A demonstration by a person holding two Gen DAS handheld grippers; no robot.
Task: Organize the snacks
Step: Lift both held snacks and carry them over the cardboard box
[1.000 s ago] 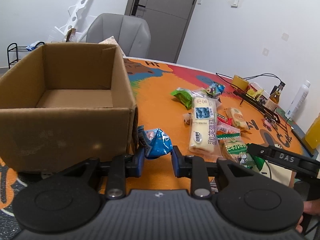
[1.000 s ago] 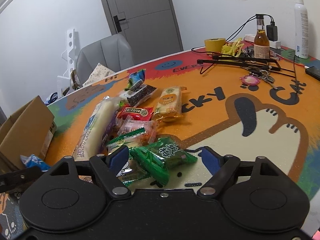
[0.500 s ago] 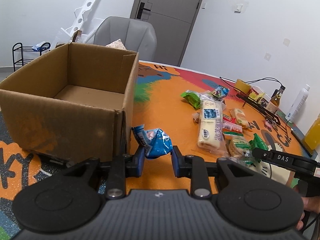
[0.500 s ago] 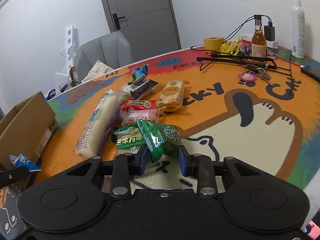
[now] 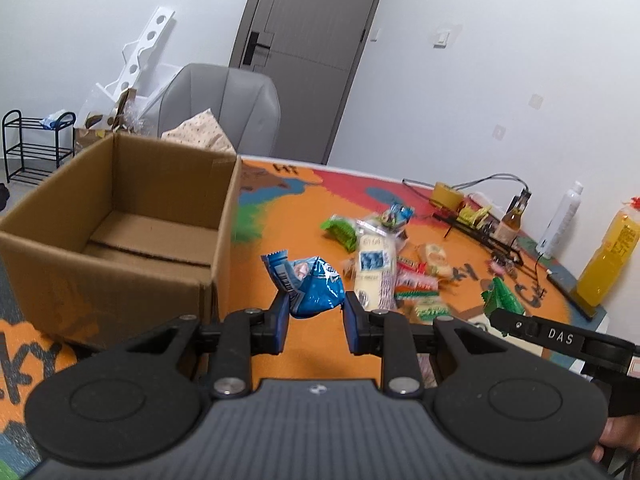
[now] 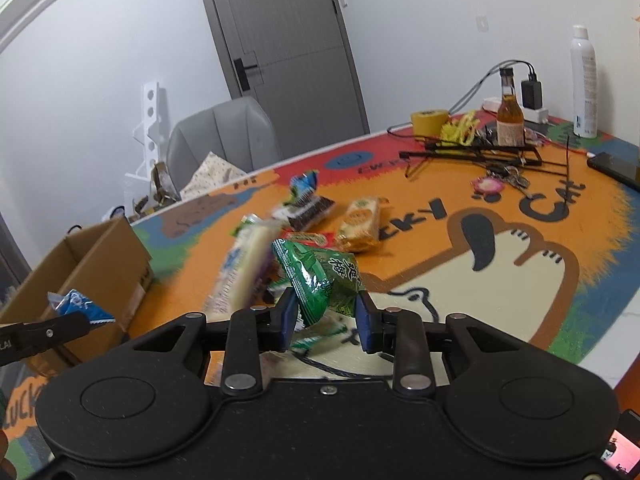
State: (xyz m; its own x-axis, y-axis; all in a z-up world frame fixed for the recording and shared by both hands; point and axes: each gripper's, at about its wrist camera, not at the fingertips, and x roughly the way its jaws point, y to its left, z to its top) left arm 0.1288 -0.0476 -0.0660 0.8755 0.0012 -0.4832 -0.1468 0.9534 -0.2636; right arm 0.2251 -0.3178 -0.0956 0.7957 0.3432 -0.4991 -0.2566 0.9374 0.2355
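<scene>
Now lifted: green packet (image 6: 320,280) pinched in right gripper (image 6: 326,316), off table since a second ago. Blue packet (image 5: 310,288) clamped in left gripper (image 5: 314,326), nearer box (image 5: 120,216). Both bound for box.

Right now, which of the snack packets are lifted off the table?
Two: the blue packet in the left gripper, and the green packet in the right gripper.
</scene>
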